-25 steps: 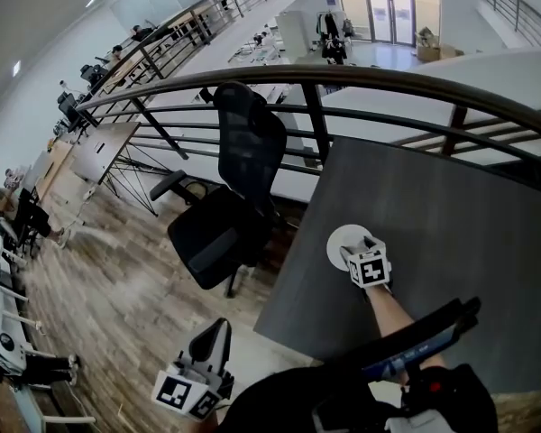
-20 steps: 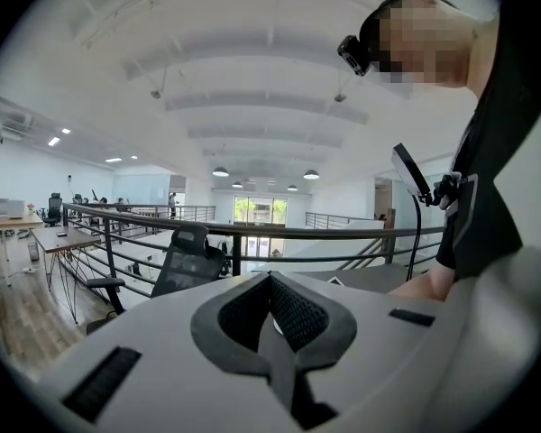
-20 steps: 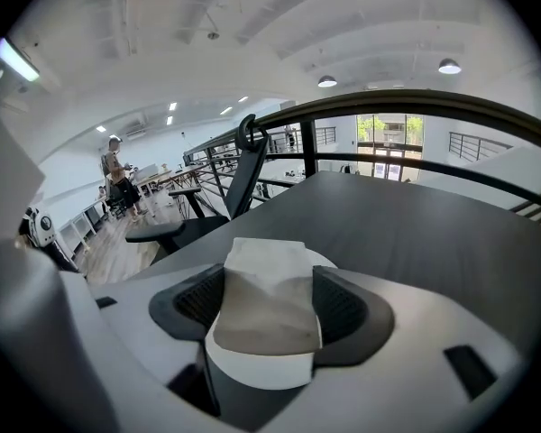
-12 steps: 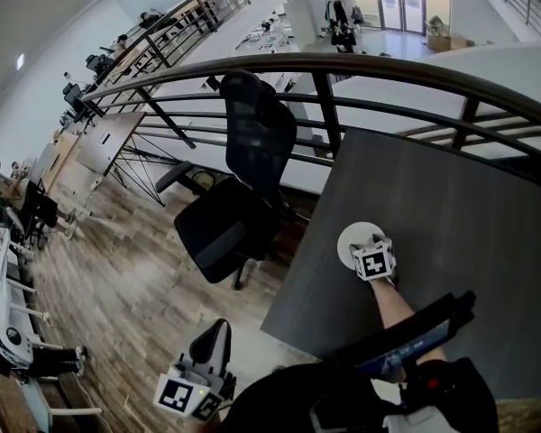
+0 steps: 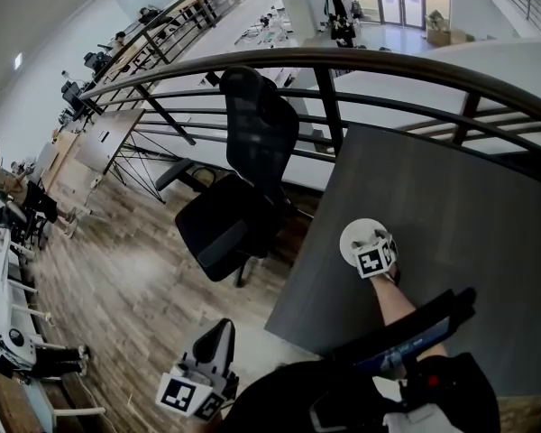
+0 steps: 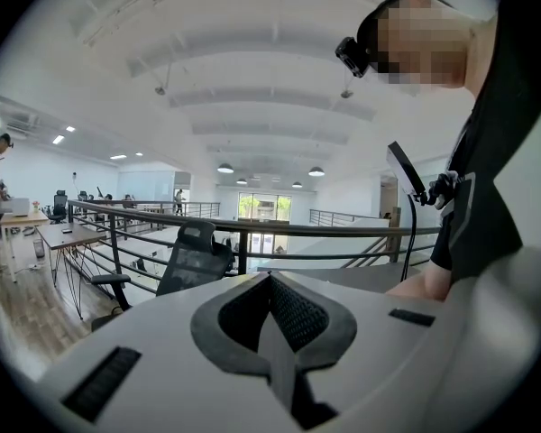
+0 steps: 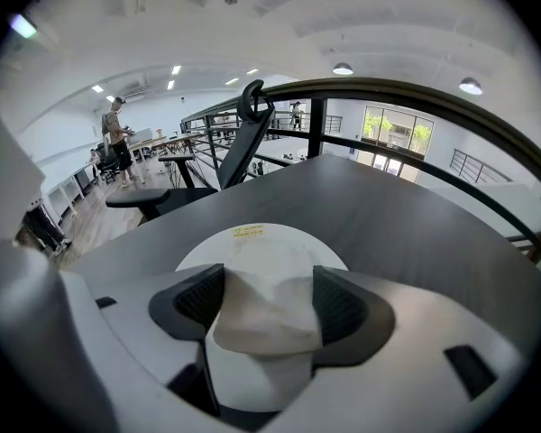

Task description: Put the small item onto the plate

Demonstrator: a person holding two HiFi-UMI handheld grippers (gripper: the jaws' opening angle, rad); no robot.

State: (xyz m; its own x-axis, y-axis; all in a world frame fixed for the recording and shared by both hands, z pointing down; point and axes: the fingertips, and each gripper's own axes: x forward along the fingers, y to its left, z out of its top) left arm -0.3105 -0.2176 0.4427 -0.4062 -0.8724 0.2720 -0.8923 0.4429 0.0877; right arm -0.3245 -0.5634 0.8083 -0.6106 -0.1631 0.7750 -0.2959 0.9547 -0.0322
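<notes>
Small item [image 7: 263, 325]: a pale crumpled wad, taken to be tissue or thin cloth (the material is not certain in the fisheye view). It is held between the pads of the right gripper [image 7: 269, 303], which are pressed on it from 3 and 9 o'clock with the jaws fairly wide. It is located directly over the white plate [image 7: 279, 246]; whether its underside rests on the plate cannot be told.

Handling, as judged: very light, soft, compressible, neither fragile nor slippery. It may cling to a pad on release. Hold is best taken across the bulk of the wad.

Left gripper [image 6: 272, 336]: jaws closed together, nothing between them. It is held off the table at 7 o'clock in the head view.

The plate is seated near the 9 o'clock edge of a dark grey matte table [image 5: 451, 197]. A black office chair [image 5: 243, 179] is noted at 10 o'clock of the plate and a dark railing [image 5: 388, 66] at 12 o'clock. A wood floor [image 5: 117, 278] is seen below, in an open mezzanine office.
</notes>
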